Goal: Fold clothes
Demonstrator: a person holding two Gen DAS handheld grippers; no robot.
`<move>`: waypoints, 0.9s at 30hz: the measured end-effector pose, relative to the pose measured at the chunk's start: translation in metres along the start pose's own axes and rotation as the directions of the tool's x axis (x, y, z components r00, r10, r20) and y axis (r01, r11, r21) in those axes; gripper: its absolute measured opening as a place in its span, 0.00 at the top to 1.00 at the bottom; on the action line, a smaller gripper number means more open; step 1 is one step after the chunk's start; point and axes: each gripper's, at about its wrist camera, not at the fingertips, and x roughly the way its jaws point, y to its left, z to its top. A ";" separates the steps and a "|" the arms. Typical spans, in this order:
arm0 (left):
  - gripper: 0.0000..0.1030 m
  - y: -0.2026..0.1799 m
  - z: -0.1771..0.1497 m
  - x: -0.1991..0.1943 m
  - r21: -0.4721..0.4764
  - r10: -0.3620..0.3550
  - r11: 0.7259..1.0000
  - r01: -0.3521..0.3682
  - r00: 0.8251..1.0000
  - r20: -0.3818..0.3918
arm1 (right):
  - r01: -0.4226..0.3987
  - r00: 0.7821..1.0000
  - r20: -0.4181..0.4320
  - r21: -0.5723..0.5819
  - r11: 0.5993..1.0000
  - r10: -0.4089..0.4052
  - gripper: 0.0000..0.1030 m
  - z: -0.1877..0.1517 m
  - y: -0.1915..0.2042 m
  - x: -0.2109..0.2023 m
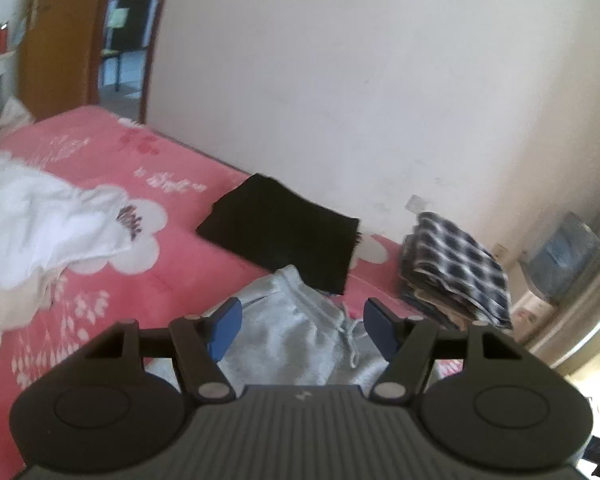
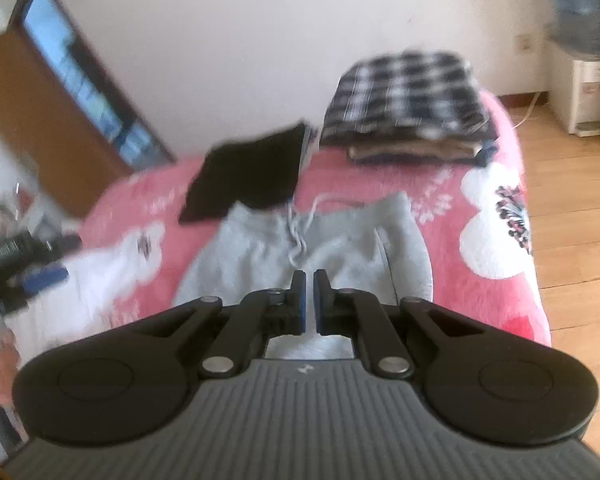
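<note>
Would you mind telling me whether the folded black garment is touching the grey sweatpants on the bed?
Touching: in the right wrist view the black garment's near edge meets the grey sweatpants' waistband with no pink bedcover between them.

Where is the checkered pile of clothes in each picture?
Left wrist view: the checkered pile sits at the right, on the far corner of the pink bed, right of the black folded cloth.
Right wrist view: the checkered pile sits at the upper middle, near the bed's far edge, again right of the black folded cloth.
Shared landmark: the grey sweatpants, lying nearer than the pile in both.
</note>
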 end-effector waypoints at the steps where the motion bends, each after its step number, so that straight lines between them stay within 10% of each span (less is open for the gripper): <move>1: 0.33 0.000 0.003 -0.010 0.020 -0.024 1.000 0.023 1.000 0.015 | 0.004 1.000 0.027 0.025 1.000 -0.004 0.96 -0.003 0.005 -0.012; 11: 0.26 0.033 0.065 -0.137 0.244 -0.177 0.961 0.130 0.968 0.180 | 0.152 0.938 0.298 0.108 0.982 -0.178 0.93 -0.101 0.071 -0.183; 16: 0.23 0.067 0.099 -0.143 0.342 -0.225 0.925 0.165 0.964 0.144 | 0.160 0.899 0.401 0.068 0.985 -0.174 0.86 -0.124 0.094 -0.209; 22: 0.17 0.115 0.038 -0.084 0.453 -0.175 0.884 0.115 0.980 0.094 | 0.155 0.903 0.417 -0.089 0.984 -0.104 0.72 -0.146 0.109 -0.168; 27: 0.17 0.138 -0.095 -0.026 0.462 -0.287 0.819 0.340 0.940 -0.184 | 0.158 0.953 0.281 -0.139 0.978 -0.114 0.72 -0.219 0.098 -0.096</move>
